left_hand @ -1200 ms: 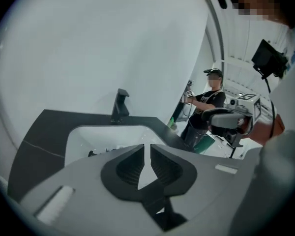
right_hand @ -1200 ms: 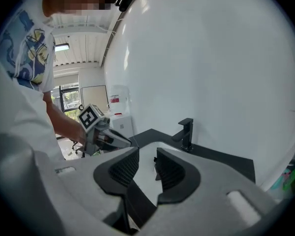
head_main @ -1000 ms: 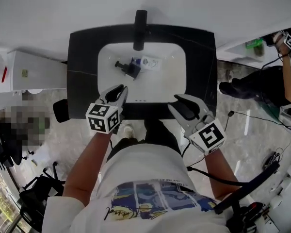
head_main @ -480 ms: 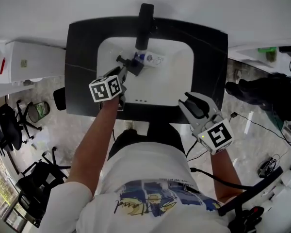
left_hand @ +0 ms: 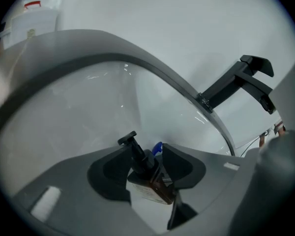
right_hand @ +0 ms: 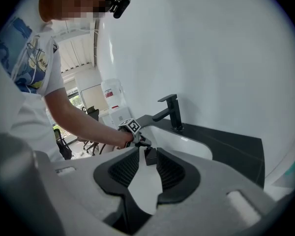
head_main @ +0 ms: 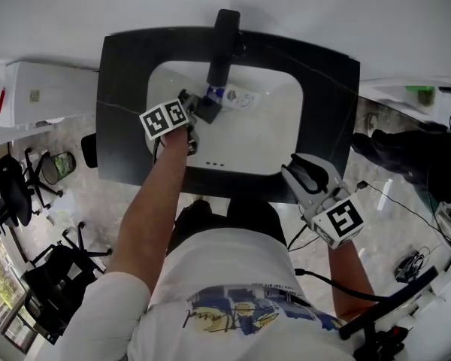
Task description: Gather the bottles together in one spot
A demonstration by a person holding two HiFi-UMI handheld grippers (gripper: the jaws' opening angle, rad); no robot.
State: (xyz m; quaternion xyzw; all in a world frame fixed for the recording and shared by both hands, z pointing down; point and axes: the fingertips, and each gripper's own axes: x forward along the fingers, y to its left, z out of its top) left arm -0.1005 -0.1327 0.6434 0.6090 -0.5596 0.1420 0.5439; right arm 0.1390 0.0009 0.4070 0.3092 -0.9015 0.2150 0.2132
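A dark brown pump bottle lies in the white basin below the black tap. My left gripper reaches into the basin. Its jaws are opening, with the pump bottle between them and a gap at the left pad. Just behind lies a white bottle with a blue cap. My right gripper hovers at the counter's front right, open and empty. In the right gripper view the pump bottle shows far off between its jaws.
The black counter surrounds the basin, with a white wall behind. A white cabinet stands to the left. Office chairs and cables are on the floor around the person.
My left gripper has moved from the counter's front edge into the basin, around the pump bottle, and its jaws have spread. The right gripper has drifted slightly right.
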